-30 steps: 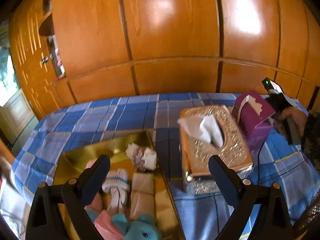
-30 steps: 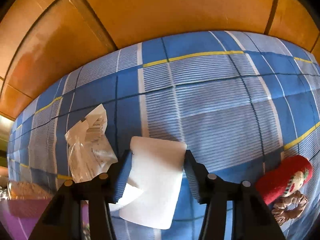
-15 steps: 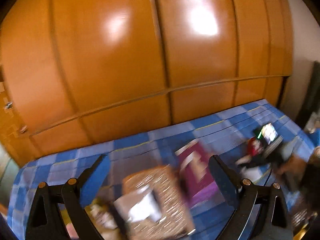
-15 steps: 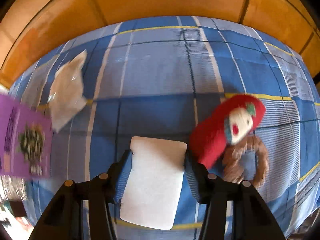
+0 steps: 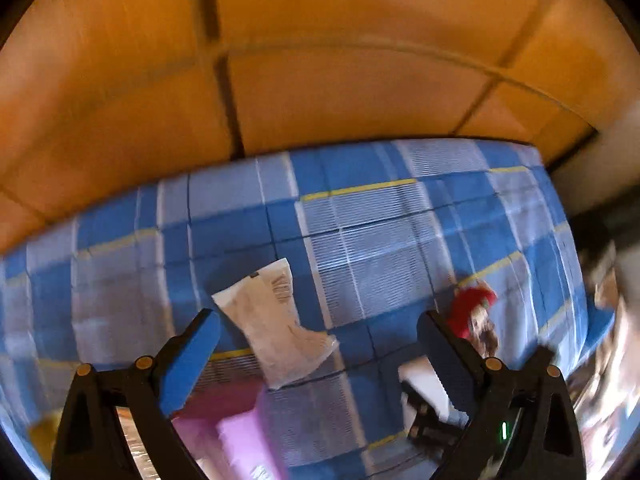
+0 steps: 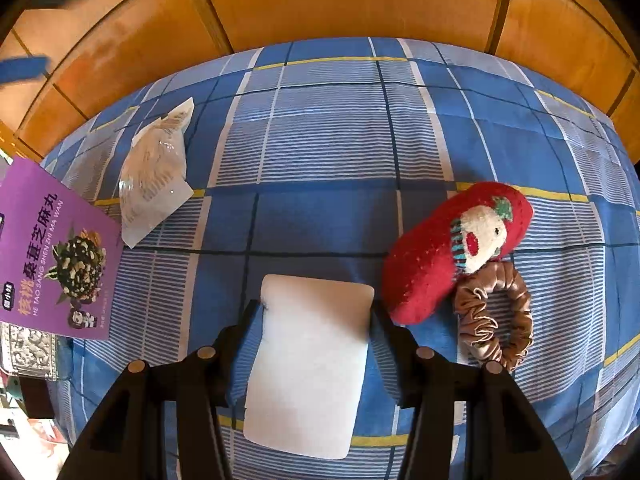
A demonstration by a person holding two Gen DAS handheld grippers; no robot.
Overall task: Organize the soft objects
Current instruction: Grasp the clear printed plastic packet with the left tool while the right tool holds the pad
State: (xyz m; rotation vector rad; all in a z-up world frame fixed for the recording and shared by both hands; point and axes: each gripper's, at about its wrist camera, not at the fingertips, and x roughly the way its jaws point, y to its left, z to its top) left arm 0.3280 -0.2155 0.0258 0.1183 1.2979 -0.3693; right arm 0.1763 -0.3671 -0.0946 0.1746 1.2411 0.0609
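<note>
My right gripper (image 6: 314,312) is shut on a white rectangular foam pad (image 6: 308,360) and holds it over the blue plaid bedsheet (image 6: 320,140). Just right of it lie a red plush toy (image 6: 440,248) and a brown satin scrunchie (image 6: 500,316). A clear plastic packet (image 6: 154,176) lies at the left. My left gripper (image 5: 316,320) stands open and empty above that packet (image 5: 276,320). In its blurred view the red plush toy (image 5: 468,312) and the white pad (image 5: 424,384) show behind its right finger.
A purple snack box (image 6: 48,252) and a silver patterned tissue box (image 6: 28,352) stand at the left edge. An orange wooden wardrobe (image 6: 340,0) rises behind the bed. The purple box (image 5: 236,428) sits below the left gripper.
The left gripper swung right, from over the gold tray and tissue box to over the plastic packet. The right gripper carried the white pad rightward, up beside the red plush and scrunchie.
</note>
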